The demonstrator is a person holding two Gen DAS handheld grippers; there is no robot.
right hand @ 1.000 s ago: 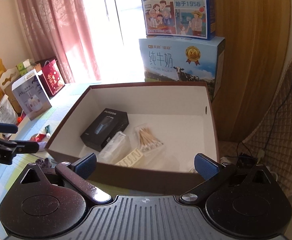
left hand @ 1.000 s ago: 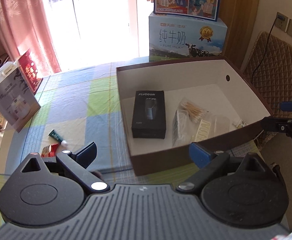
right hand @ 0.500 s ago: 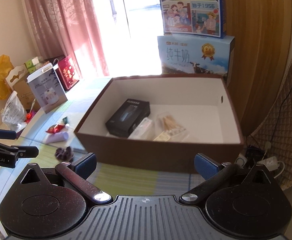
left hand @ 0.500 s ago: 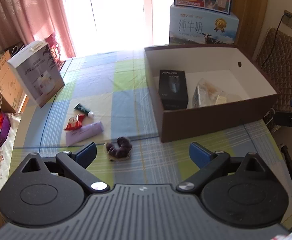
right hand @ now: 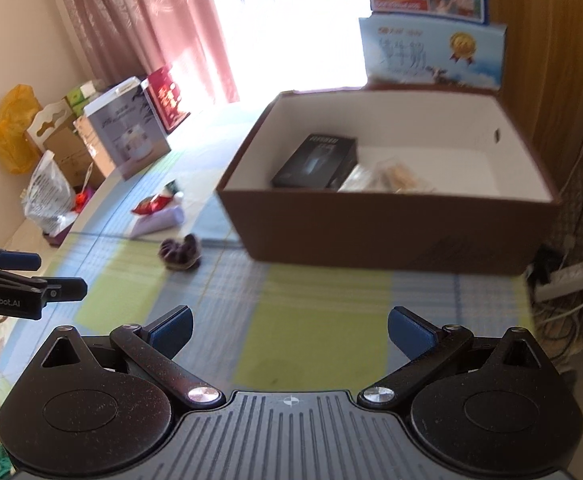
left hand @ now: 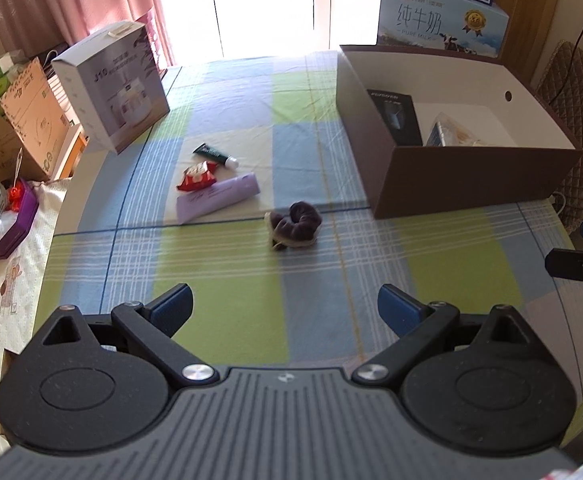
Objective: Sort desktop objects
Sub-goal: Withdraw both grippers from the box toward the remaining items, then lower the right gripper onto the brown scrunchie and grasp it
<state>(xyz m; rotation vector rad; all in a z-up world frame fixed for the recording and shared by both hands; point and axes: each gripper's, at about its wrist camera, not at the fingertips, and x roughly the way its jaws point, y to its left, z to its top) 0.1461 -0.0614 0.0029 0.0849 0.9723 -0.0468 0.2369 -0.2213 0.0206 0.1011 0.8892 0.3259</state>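
The brown box already holds a black case and some packets. The scrunchie, purple tube, red packet and green tube wait on the counter. The left gripper and right gripper are both wide and empty.

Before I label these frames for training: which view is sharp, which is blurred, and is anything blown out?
Left wrist view: sharp, the dark purple fabric scrunchie crisp, window blown out. Right wrist view: motion-smeared, the brown cardboard box soft, window glare too.
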